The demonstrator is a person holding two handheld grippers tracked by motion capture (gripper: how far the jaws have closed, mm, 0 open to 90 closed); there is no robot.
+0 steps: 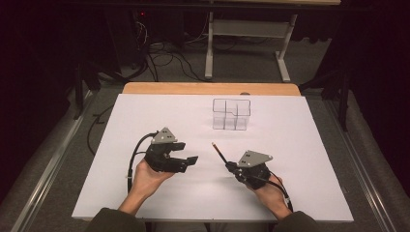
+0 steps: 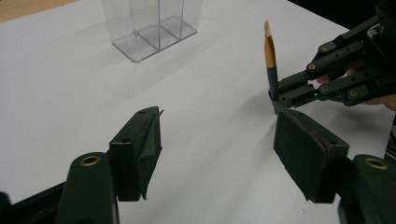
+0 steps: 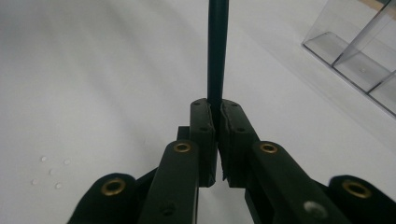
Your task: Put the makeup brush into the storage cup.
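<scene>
Right tongs [image 1: 229,166]: jaws clamped on 1 dark pencil [image 1: 218,151], held above the table [image 1: 300,145], tip toward the clear divided box [image 1: 231,114]. Left tongs [image 1: 189,160]: jaws wide apart, nothing between them, near the pencil.

Dim lab, white table [image 1: 145,193], floor cables [image 1: 164,60] (tangled), metal frame [image 1: 244,48]
</scene>
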